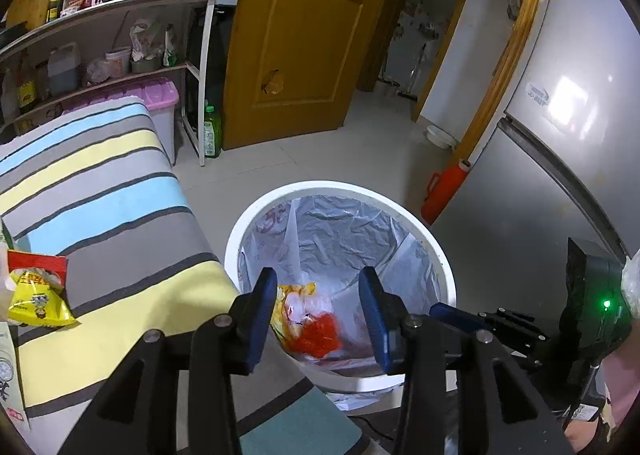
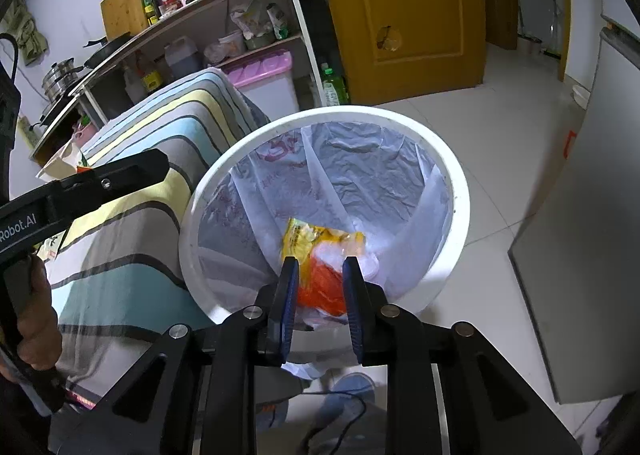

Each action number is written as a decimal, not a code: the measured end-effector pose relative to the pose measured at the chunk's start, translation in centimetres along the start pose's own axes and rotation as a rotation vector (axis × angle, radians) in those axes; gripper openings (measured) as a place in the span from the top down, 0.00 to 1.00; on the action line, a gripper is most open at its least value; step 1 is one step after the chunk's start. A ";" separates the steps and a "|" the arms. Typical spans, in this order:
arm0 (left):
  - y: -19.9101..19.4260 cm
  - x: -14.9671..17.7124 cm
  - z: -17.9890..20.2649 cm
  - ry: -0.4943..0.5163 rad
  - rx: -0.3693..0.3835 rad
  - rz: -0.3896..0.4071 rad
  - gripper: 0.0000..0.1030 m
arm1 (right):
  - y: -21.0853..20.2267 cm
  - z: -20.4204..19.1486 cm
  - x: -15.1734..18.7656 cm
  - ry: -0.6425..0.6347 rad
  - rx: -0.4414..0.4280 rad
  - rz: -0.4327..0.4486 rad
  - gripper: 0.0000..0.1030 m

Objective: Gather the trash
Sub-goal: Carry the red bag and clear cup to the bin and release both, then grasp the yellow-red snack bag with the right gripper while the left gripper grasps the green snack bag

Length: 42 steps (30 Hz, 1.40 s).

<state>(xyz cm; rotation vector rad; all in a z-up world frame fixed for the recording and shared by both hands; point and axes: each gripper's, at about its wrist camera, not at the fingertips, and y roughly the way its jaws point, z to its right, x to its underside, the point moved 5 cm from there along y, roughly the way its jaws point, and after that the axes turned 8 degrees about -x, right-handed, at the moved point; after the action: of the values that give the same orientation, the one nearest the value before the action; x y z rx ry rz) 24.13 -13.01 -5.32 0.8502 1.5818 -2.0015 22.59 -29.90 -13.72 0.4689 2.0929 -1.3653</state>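
Note:
A white round trash bin [image 1: 340, 191] with a clear plastic liner stands on the floor beside the striped table; it also shows in the right wrist view [image 2: 460, 191]. A yellow and orange snack wrapper [image 1: 316, 331] lies inside it, also in the right wrist view [image 2: 320, 243]. My left gripper [image 1: 318, 307] is open and empty above the bin's near rim. My right gripper [image 2: 320, 275] is open and empty above the bin, its fingers framing the wrapper without touching it. A yellow and red snack packet [image 1: 36, 291] lies on the striped tablecloth [image 1: 120, 215] at the left.
A shelf unit [image 1: 120, 15] with bottles, a kettle and a pink-lidded box stands behind the table. A yellow door [image 1: 304, 35] is at the back. A grey fridge [image 1: 560, 135] is on the right, with an orange bottle [image 1: 444, 187] beside it. A green bottle [image 1: 212, 131] stands on the floor.

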 end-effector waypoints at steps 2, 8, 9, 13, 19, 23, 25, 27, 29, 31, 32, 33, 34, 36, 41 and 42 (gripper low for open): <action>-0.4 -0.1 -0.2 0.002 -0.003 0.015 0.57 | -0.6 -0.4 -0.2 -0.003 -0.003 0.018 0.77; -3.2 0.1 -1.2 -0.006 -0.018 0.073 0.57 | -3.1 -2.4 -0.7 -0.031 -0.032 0.082 0.77; -3.8 0.2 -1.5 -0.010 -0.022 0.082 0.57 | -3.5 -2.9 -0.7 -0.037 -0.042 0.092 0.77; -6.1 0.5 -2.8 -0.029 -0.046 0.120 0.57 | -5.0 -5.1 -0.9 -0.069 -0.077 0.129 0.63; -9.4 1.3 -4.9 -0.049 -0.099 0.176 0.57 | -6.2 -8.5 -1.0 -0.124 -0.123 0.157 0.57; -11.1 1.9 -6.4 -0.069 -0.133 0.201 0.57 | -6.2 -11.0 -0.7 -0.170 -0.150 0.152 0.57; -11.8 2.4 -7.4 -0.077 -0.150 0.209 0.57 | -6.1 -12.3 -0.6 -0.195 -0.168 0.147 0.57; -12.5 2.7 -8.4 -0.091 -0.167 0.215 0.57 | -5.9 -13.4 -0.4 -0.210 -0.181 0.142 0.56; -13.0 3.1 -9.4 -0.103 -0.185 0.222 0.57 | -5.6 -14.3 -0.3 -0.222 -0.193 0.136 0.53; -13.7 3.5 -10.5 -0.115 -0.207 0.229 0.57 | -5.3 -15.4 -0.3 -0.236 -0.208 0.131 0.51; -14.0 3.7 -11.0 -0.121 -0.217 0.232 0.57 | -5.1 -15.7 -0.3 -0.240 -0.212 0.129 0.50; -14.3 3.9 -11.5 -0.126 -0.228 0.235 0.57 | -5.0 -16.2 -0.3 -0.247 -0.217 0.127 0.50; -14.7 4.1 -12.0 -0.132 -0.238 0.237 0.57 | -4.8 -16.6 -0.3 -0.252 -0.221 0.124 0.50; -15.3 4.4 -12.9 -0.142 -0.256 0.244 0.57 | -4.4 -17.5 -0.3 -0.269 -0.232 0.118 0.50; -16.4 5.2 -15.3 -0.174 -0.308 0.255 0.57 | -3.4 -19.2 -0.4 -0.300 -0.247 0.099 0.49; -16.6 5.4 -15.9 -0.179 -0.317 0.257 0.57 | -3.1 -19.6 -0.4 -0.303 -0.252 0.095 0.49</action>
<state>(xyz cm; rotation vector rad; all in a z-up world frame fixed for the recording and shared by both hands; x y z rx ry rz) 12.05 6.55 -0.02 0.6893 1.5457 -1.5505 15.56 -13.35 -5.37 0.2359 1.9301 -1.0287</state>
